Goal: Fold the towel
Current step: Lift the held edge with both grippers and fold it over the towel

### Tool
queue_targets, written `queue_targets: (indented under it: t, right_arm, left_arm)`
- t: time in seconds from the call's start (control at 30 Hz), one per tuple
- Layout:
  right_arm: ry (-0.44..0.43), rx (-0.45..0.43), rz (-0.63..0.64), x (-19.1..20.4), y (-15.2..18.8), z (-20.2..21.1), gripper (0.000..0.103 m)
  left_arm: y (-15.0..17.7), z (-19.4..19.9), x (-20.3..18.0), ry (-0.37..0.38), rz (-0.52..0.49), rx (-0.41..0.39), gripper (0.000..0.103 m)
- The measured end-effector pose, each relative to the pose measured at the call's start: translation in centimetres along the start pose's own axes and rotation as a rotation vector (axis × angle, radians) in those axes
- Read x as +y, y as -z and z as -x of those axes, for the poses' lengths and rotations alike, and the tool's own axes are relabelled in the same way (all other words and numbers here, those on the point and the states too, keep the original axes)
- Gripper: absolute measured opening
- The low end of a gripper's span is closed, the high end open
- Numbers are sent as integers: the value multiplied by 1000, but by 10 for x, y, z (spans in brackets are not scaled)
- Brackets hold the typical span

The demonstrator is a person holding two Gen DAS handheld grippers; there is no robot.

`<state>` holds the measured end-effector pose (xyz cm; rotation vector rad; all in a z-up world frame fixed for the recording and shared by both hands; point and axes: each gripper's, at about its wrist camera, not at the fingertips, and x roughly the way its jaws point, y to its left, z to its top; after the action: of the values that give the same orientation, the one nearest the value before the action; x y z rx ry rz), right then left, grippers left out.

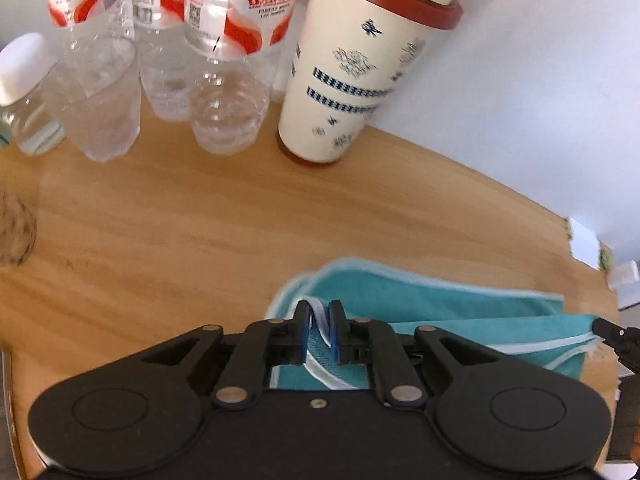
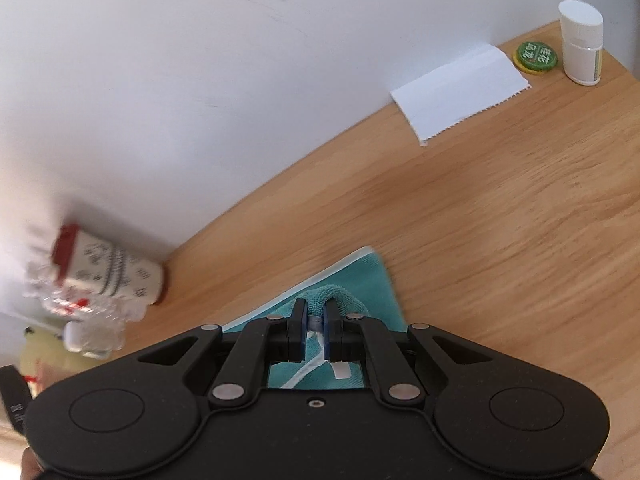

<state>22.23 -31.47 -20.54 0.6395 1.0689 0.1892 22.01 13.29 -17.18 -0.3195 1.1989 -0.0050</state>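
A teal towel [image 1: 432, 304] with a pale border lies in folded layers on the wooden table [image 1: 180, 232]. My left gripper [image 1: 320, 322] is shut on its white-edged corner. At the right edge of the left wrist view, the tip of the other gripper [image 1: 612, 334] holds the towel's far end. In the right wrist view my right gripper [image 2: 315, 318] is shut on a bunched fold of the towel [image 2: 360, 276], and a flat layer spreads beneath it.
Several clear water bottles [image 1: 224, 80] and a cream tumbler [image 1: 352, 72] with a red lid stand at the wall behind the towel. A white paper sheet [image 2: 460, 88], a green cap [image 2: 535, 58] and a white bottle [image 2: 581, 42] sit at the table's far right.
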Motion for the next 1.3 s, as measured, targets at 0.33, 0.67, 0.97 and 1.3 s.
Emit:
queue_targets:
  t: [0.33, 0.67, 0.97, 1.3]
  right_arm:
    - [124, -103, 331, 23, -10, 13, 38]
    - [153, 70, 1026, 43, 26, -5, 46]
    - [122, 69, 1244, 47, 31, -29, 46]
    - [12, 138, 1107, 45, -3, -34, 10]
  left_arm:
    - [-17, 11, 5, -36, -147, -119, 54]
    - [16, 8, -6, 17, -707, -108, 67]
    - [15, -23, -26, 113, -764, -67, 67]
    - [15, -30, -28, 131, -762, -60, 21]
